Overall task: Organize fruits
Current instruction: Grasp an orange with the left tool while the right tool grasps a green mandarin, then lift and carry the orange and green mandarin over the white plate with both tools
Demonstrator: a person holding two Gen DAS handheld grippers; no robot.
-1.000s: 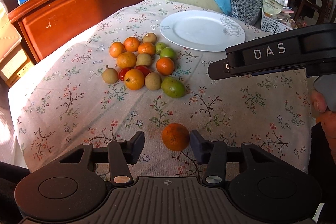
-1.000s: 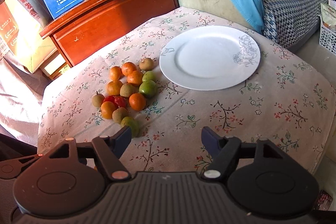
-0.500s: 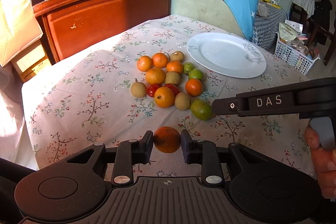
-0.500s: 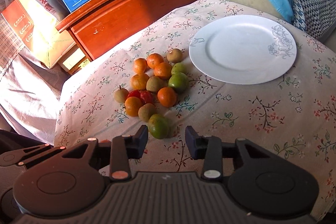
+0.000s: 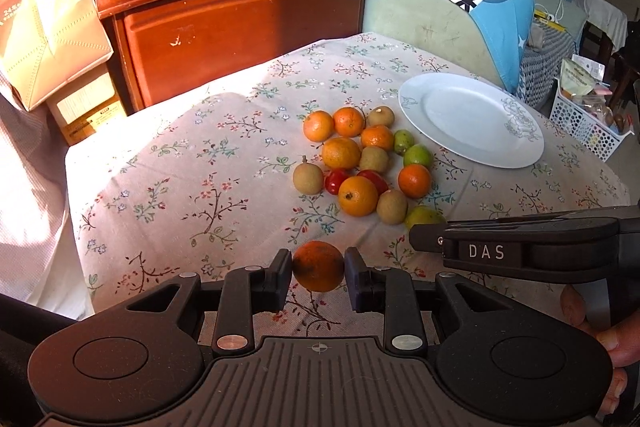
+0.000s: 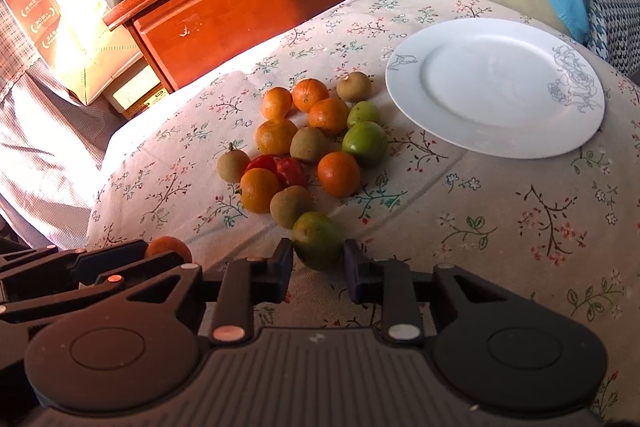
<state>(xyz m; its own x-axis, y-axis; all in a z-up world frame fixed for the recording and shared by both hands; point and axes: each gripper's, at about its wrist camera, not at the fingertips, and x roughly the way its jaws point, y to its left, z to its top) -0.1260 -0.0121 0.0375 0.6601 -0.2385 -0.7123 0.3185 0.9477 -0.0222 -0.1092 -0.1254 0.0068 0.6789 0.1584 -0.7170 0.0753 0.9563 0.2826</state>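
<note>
From the left wrist, the left gripper [image 5: 318, 269] is clamped on an orange [image 5: 318, 266], above the floral tablecloth [image 5: 192, 163] near the fruit pile [image 5: 360, 159]. From the right wrist, the right gripper [image 6: 318, 263] has its fingers against a green citrus [image 6: 317, 239] at the pile's near edge; white plate [image 6: 496, 87] sits beyond

surface: table [image 5: 224, 163] under floral tablecloth [image 6: 500, 219] | far right corner: white plate [image 6: 496, 87], bare | middle: fruit cluster [image 6: 308, 139] of oranges, green and brown fruits, two red ones, touching each other | near edge: green-orange fruit [image 6: 318, 239]
</note>
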